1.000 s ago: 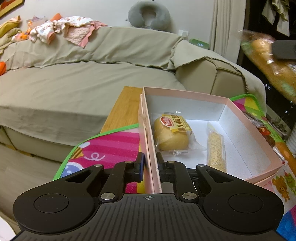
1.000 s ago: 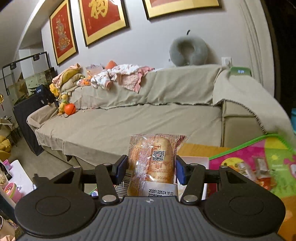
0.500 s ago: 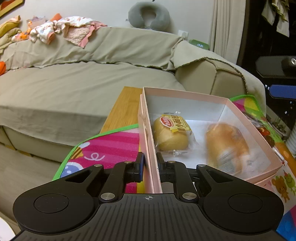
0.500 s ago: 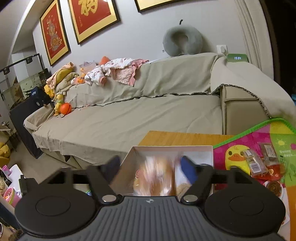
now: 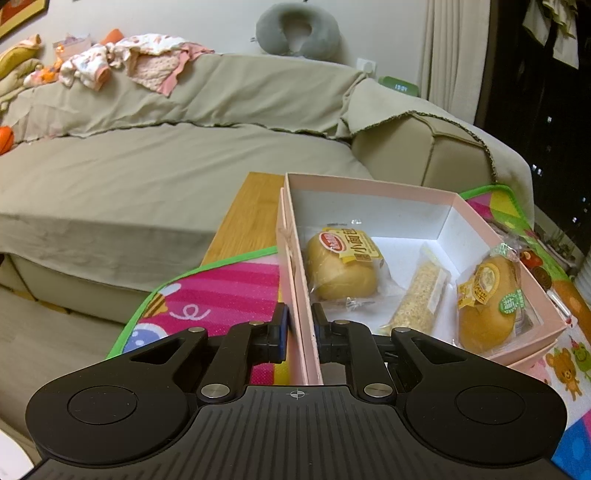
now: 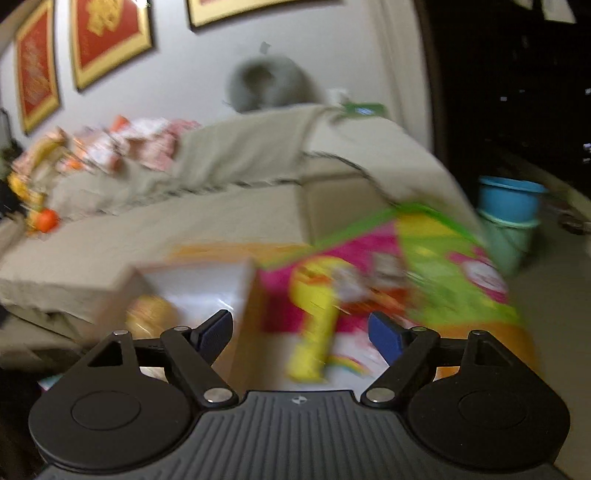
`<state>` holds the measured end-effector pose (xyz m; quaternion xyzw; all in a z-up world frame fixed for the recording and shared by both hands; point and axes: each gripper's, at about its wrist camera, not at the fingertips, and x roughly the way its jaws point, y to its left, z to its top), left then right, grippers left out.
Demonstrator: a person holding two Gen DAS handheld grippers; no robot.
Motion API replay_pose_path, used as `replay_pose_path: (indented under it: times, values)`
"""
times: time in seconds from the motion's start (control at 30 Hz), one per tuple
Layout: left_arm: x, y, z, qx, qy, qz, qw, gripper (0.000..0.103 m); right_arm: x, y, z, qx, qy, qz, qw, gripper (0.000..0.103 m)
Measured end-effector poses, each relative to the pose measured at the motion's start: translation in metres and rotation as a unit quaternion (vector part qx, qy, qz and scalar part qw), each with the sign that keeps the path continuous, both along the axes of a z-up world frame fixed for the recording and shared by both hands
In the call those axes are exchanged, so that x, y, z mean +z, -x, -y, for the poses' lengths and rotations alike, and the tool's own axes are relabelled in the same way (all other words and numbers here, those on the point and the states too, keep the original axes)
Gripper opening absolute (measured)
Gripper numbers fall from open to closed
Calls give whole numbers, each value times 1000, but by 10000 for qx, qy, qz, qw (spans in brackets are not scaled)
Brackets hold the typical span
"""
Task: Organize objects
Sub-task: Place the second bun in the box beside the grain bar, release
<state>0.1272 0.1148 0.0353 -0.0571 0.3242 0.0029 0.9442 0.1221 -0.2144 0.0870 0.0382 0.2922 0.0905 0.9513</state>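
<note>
Beige draped sofa behind rectangular pink cardboard box holding plastic-wrapped buns.

1. The box sits on the play mat, which lies over the desk.
2. Inside, one wrapped bun lies at the left, the cereal bar in the middle, and another wrapped bun leans on the right wall.
3. The sofa stands behind the desk.
4. The neck pillow rests on the sofa's back.
5. Small packets lie on the mat, right of the box.
</note>
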Motion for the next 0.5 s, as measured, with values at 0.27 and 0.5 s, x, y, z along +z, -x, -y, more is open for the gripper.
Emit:
replay_pose_path:
  times: [0.27,0.5]
  values:
    - [0,0,1,-17,-65,-30,10000,14,-38,13,33,-464,471,-394,9970,81]
    - [0,0,1,-22,-68,-33,10000,14,-37,-9,11,-6,440,-321,9985,80]
